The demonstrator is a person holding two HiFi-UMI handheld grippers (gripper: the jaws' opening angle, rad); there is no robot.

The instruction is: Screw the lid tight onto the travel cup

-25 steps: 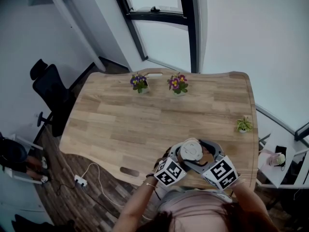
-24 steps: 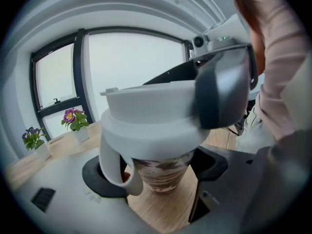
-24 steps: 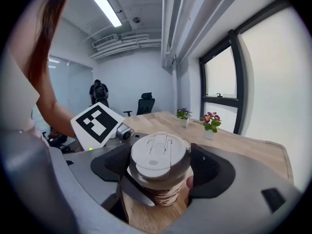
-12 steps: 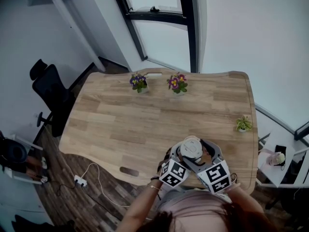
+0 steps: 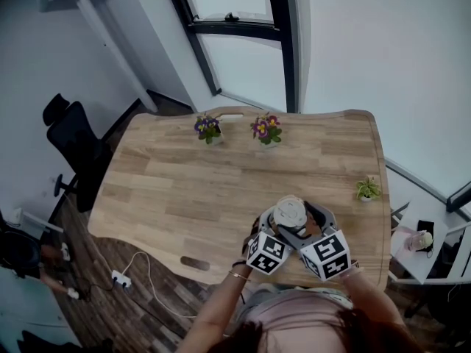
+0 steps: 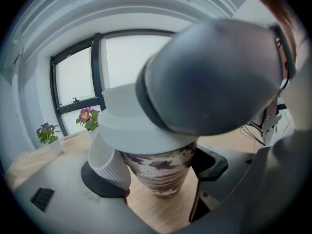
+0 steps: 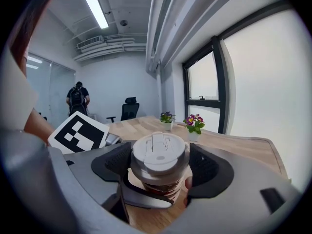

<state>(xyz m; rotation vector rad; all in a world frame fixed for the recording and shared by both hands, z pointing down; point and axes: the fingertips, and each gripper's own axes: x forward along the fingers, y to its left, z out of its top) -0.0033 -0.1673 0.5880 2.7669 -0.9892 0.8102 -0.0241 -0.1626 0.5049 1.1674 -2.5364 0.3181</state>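
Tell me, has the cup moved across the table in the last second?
Yes, slightly: the travel cup has shifted away from the near edge of the table, toward the small green plant.

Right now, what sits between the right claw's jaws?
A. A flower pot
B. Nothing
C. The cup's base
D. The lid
D: the right gripper view shows the right claw closed on both sides of the white lid, while the left claw grips the cup lower down.
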